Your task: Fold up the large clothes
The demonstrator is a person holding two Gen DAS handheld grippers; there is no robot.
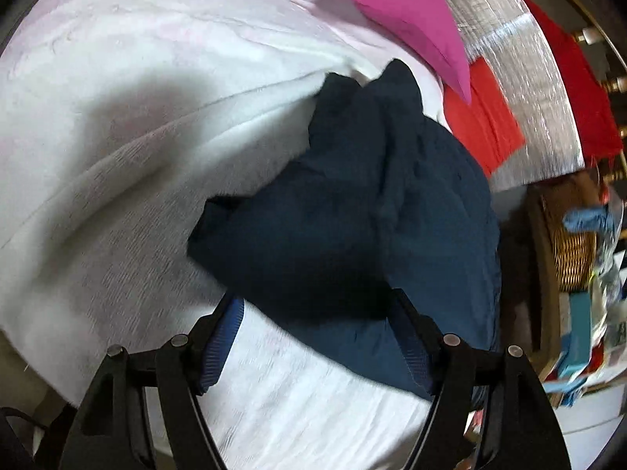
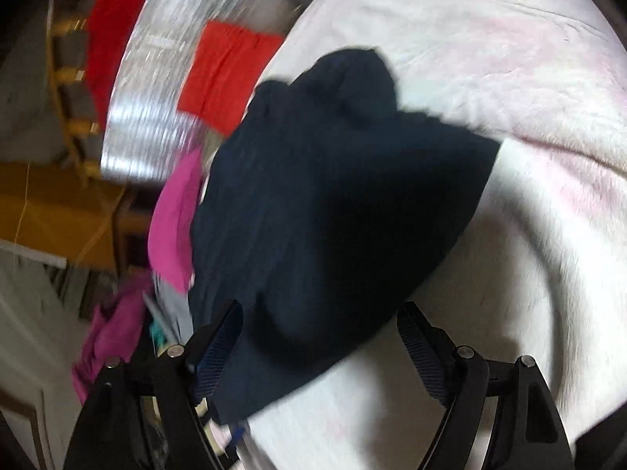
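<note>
Navy garment [image 1: 352, 211], a dark, soft, matte cloth, lies bunched in a lumpy, roughly triangular heap on a bed, its folds rising to a rounded peak at the far end; the right wrist view [image 2: 337, 196] shows it from the other side, blurred. Largest of all is the white blanket [image 1: 129, 149] beneath it, fleecy and faintly pink in places, creased by long soft ridges. Beyond lies a shiny, silvery quilted sheet [image 1: 521, 78] with a flat red-orange cloth [image 1: 486, 125] on it, and a smooth magenta cloth [image 1: 411, 15] tapering to a point. A woven wicker basket [image 1: 576, 254] stands off the bed's edge. The left tool [image 1: 317, 337] and the right tool [image 2: 319, 340] both stand wide open, ribbed blue pads apart, gripping nothing, the garment's near edge between the fingers.
</note>
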